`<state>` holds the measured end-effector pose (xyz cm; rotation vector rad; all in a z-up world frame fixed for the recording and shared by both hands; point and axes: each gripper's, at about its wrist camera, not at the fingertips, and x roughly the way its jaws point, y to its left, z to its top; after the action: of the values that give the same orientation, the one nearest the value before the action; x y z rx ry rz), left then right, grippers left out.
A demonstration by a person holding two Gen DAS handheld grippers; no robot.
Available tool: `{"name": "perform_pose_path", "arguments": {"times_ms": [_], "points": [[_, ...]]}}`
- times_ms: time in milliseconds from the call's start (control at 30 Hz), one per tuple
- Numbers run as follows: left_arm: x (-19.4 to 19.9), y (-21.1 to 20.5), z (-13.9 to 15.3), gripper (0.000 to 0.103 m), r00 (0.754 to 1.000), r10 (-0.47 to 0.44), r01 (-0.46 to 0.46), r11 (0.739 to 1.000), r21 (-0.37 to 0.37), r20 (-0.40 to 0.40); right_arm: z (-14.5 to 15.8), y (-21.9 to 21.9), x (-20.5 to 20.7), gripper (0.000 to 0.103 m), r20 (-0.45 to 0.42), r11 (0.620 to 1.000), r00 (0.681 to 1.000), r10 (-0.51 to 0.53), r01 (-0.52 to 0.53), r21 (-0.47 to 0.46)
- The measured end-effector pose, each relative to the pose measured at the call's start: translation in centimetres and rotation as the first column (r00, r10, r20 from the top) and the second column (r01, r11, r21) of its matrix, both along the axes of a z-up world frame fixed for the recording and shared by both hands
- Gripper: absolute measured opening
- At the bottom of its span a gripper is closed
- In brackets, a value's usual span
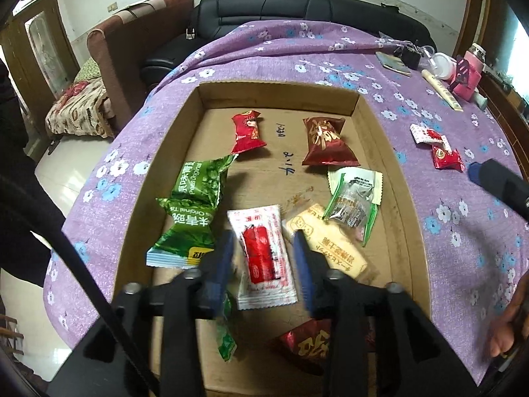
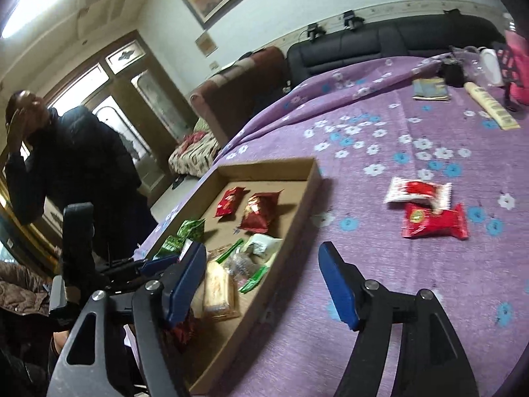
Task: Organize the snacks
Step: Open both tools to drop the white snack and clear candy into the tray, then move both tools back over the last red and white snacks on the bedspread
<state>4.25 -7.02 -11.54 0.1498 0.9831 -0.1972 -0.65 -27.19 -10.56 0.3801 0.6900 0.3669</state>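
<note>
Looking across the purple flowered cloth, you see one big cardboard tray and, beside it, two loose snacks left outside: one white-and-red packet and one red packet, touching each other. Both lie on the far side of the tray wall from your left gripper, but straight ahead of your right gripper, a little to its right, so your right hand is the nearer one. The red packet's long side runs left to right across your right gripper's view, so the fingers would close across its short side. Your right gripper stands wide with nothing in it. Your left gripper hangs over the tray, half open, with a white sachet lying flat under the gap; the pads do not press it. Inside the tray you can count about nine snacks: three green, three red, one white sachet, one pale biscuit bar, one clear packet.
</note>
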Motion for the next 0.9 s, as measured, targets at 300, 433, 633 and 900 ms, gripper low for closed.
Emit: {"name": "perform_pose_path", "arguments": {"times_ms": [300, 433, 633, 900], "points": [[-1.0, -0.6, 2.3, 0.074, 0.998, -0.010, 0.010, 1.000, -0.002, 0.069, -0.7, -3.7, -1.1, 0.080, -0.016, 0.994, 0.994, -0.105, 0.105, 0.015], [-1.3, -1.4, 3.0, 0.074, 0.996, -0.032, 0.033, 0.999, -0.013, 0.080, -1.2, -4.6, -1.5, 0.080, -0.031, 0.992, 0.991, -0.128, 0.128, -0.005], [-1.9, -2.7, 3.5, 0.074, 0.995, -0.064, 0.066, 0.998, -0.019, 0.082, -1.7, -5.5, -2.0, 0.080, -0.046, 0.987, 0.986, -0.161, 0.160, -0.029], [-3.8, -4.4, 4.3, 0.078, 0.990, -0.116, 0.118, 0.992, -0.032, 0.077, -1.5, -7.5, -2.4, 0.081, -0.042, 0.985, 0.984, -0.173, 0.172, -0.029]]}}
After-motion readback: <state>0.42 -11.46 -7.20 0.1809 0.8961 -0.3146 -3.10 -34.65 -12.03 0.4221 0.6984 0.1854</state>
